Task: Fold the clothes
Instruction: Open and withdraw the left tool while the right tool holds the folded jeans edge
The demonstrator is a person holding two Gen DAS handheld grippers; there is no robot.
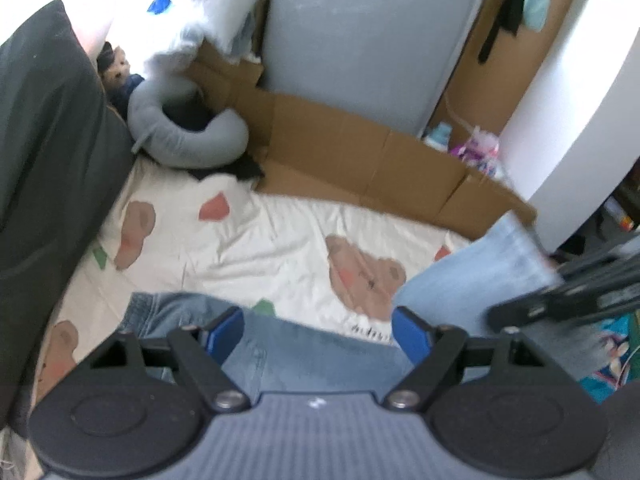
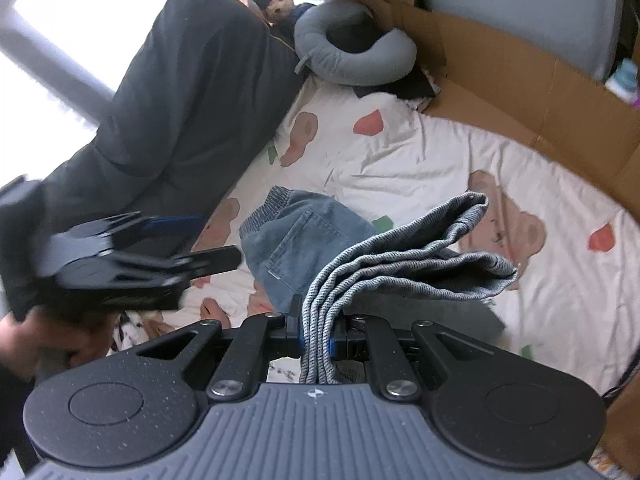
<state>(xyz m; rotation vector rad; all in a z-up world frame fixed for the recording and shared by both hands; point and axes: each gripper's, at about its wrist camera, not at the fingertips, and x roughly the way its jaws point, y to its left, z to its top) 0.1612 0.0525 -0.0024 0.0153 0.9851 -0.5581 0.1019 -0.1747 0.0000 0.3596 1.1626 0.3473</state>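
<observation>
- The jeans (image 2: 296,240) lie on the bed (image 2: 420,160), waistband end toward the dark duvet (image 2: 180,100); the pocketed seat is spread flat, which reads as the anchor the rest of the garment is to be laid against.
- The right gripper (image 2: 316,332) is clenched on the bunched leg cuffs (image 2: 420,252) of the jeans, several layers of hem stacked together and fanned out beyond the pads. Holding the layers as one bundle keeps the two legs aligned, so that they can be carried as a single flap.
- The cuffs hang above the bed, on the side of the jeans' seat away from the dark duvet; my judgement is that a leg-to-waist fold is in hand and not yet laid down.
- The left gripper (image 1: 318,334) is released, its blue pads (image 1: 226,330) wide apart with nothing between them; it hovers above the denim near the waistband, on the duvet side.
- In the left wrist view the lifted leg (image 1: 480,264) rises toward the right gripper, away from the duvet.
- Standing open over the cloth, the left gripper looks free either to pin or to smooth the seat.
</observation>
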